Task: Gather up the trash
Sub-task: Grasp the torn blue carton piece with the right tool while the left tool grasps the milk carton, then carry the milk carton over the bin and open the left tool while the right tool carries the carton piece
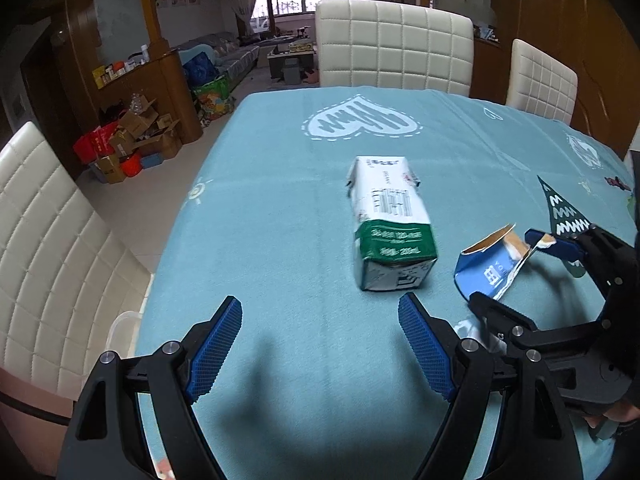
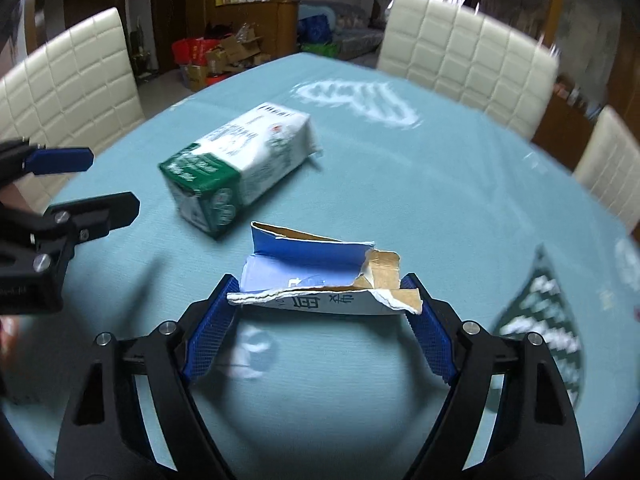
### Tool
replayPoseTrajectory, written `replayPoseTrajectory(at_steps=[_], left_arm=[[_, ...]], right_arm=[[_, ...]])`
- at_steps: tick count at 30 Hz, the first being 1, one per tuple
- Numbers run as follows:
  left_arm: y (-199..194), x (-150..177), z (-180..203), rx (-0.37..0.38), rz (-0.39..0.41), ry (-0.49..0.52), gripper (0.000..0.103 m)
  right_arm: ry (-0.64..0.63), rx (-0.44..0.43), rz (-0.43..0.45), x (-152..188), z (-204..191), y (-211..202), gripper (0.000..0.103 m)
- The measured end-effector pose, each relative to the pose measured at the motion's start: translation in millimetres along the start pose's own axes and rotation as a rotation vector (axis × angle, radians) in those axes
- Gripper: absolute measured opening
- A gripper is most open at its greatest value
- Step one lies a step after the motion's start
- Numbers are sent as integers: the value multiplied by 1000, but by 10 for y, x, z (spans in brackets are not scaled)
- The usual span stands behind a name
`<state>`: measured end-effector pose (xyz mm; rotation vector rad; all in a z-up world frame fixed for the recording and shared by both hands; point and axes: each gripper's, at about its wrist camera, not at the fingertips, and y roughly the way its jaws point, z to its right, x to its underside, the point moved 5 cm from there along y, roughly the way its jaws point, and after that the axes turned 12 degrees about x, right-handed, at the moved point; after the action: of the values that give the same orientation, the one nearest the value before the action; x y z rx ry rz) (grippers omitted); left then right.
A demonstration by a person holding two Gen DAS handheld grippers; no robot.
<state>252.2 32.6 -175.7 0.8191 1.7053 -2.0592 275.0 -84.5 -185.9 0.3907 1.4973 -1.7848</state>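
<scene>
A green and white milk carton (image 1: 390,224) lies on its side on the blue tablecloth (image 1: 280,240), just beyond my left gripper (image 1: 320,312), which is open and empty. The carton also shows in the right wrist view (image 2: 236,164). A torn blue and white cardboard box (image 2: 324,280) sits between the fingers of my right gripper (image 2: 322,292), whose pads touch both its ends. The left wrist view shows the torn box (image 1: 490,266) off the cloth in my right gripper (image 1: 508,268). My left gripper (image 2: 108,184) appears open at the left of the right wrist view.
White padded chairs (image 1: 394,46) stand around the table, one at the left (image 1: 48,248). Cardboard boxes and red bags (image 1: 124,140) sit on the floor beyond the table's left edge. A small clear plastic piece (image 2: 256,350) lies on the cloth under the right gripper.
</scene>
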Motion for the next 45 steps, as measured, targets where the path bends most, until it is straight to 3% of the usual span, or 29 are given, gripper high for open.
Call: replayPoseTrajectory(at_steps=[7,12,13,14,15,19,28,45], left_arm=[[304,-142,234,61,-52,9,79],[421,-255,248,22,-20,17,78],[414,-266,242,23,-11,17,73],[415,-279,254,40,-9,19,53],[420,-279,259,58,-20,21,49],[312,-250,284,66,0,45,49],[-106,-181,206,11,62,78,49],[-961,258,-543,-72,157,4,49]], right_arm=[[116,5,0,-7,415,14,81],[130,-8,-5,-22,432,49,81],[130,-14,-4,-24,426,47,81],[130,-18,-4,-35,420,51,81],[129,-20,-4,-41,402,41,81],[122,-26,9,-68,360,-5,81],[71,-26,65,-185,116,-346,82],[-79,-65,154,-423,-820,-981,82]])
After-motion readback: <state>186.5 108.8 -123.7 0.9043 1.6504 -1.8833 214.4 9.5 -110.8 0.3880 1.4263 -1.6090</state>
